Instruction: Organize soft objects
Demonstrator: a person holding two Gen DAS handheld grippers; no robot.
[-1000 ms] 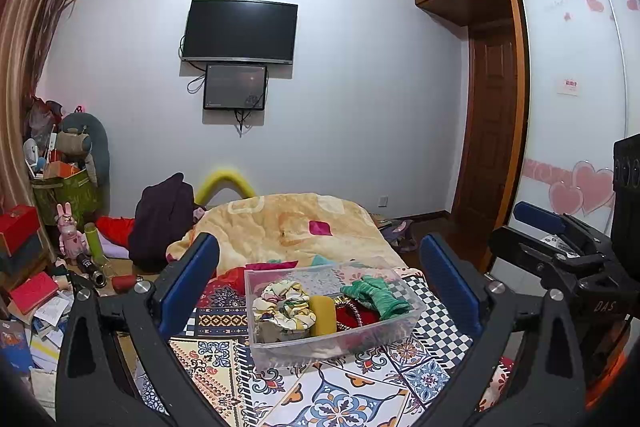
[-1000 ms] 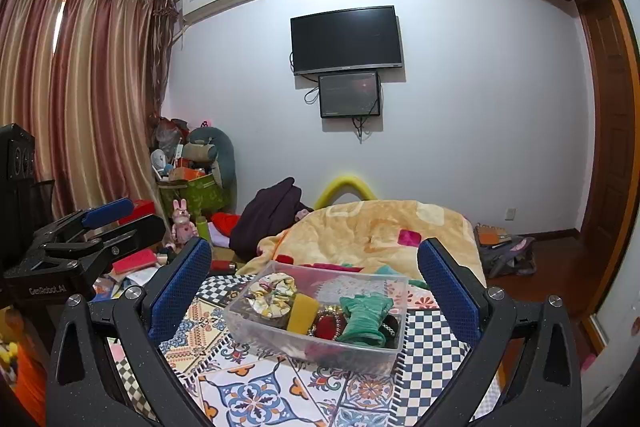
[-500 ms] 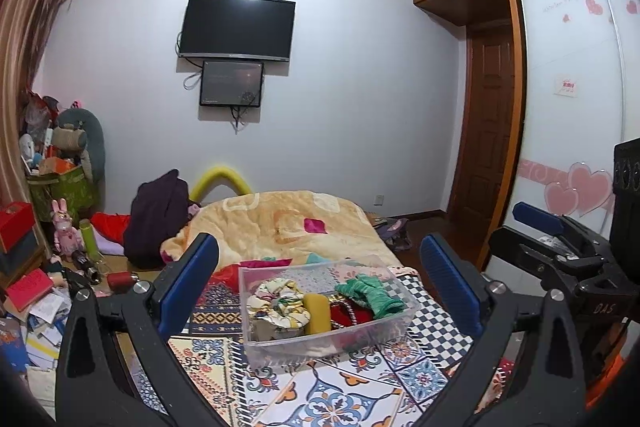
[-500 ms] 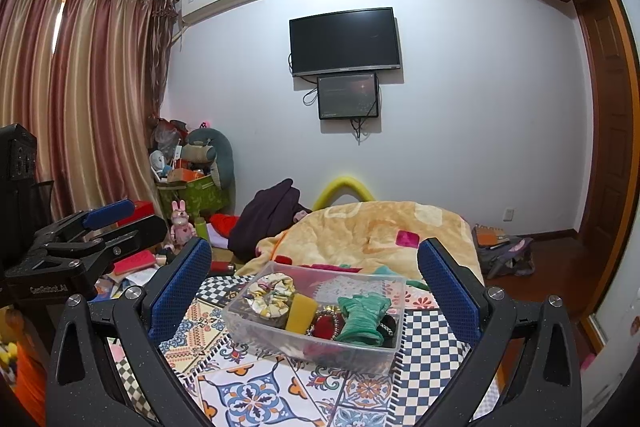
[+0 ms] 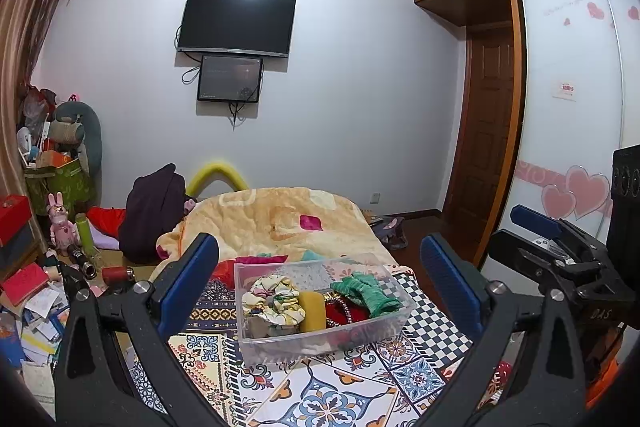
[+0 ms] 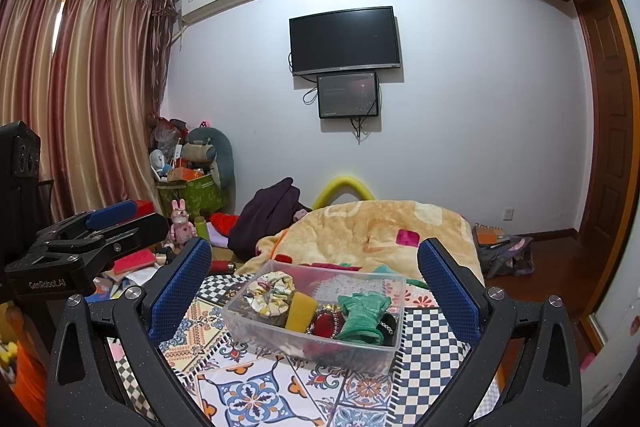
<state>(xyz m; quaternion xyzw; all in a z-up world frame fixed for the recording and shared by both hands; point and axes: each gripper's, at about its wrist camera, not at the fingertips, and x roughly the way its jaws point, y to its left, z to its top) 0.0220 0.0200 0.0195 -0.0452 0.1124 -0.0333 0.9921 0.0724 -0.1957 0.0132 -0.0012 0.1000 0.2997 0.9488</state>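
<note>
A clear plastic bin (image 5: 320, 337) stands on a patterned cloth; it also shows in the right wrist view (image 6: 312, 341). It holds a floral scrunchie (image 5: 274, 301), a yellow sponge (image 5: 312, 311), a green glove (image 5: 366, 293) and a red item (image 5: 346, 313). My left gripper (image 5: 320, 283) is open and empty, held back from the bin. My right gripper (image 6: 314, 283) is open and empty, also short of the bin. Each gripper shows at the edge of the other's view.
The patterned cloth (image 5: 320, 395) covers the surface. A yellow blanket (image 5: 280, 223) lies on the bed behind the bin. A dark garment (image 5: 152, 207) and cluttered toys and papers (image 5: 40, 267) lie at the left. A wardrobe (image 5: 572, 107) stands at the right.
The left gripper has lifted and tilted slightly, so the bin sits a little lower and nearer in its view. The right view is almost unchanged. Both grippers stay open.
</note>
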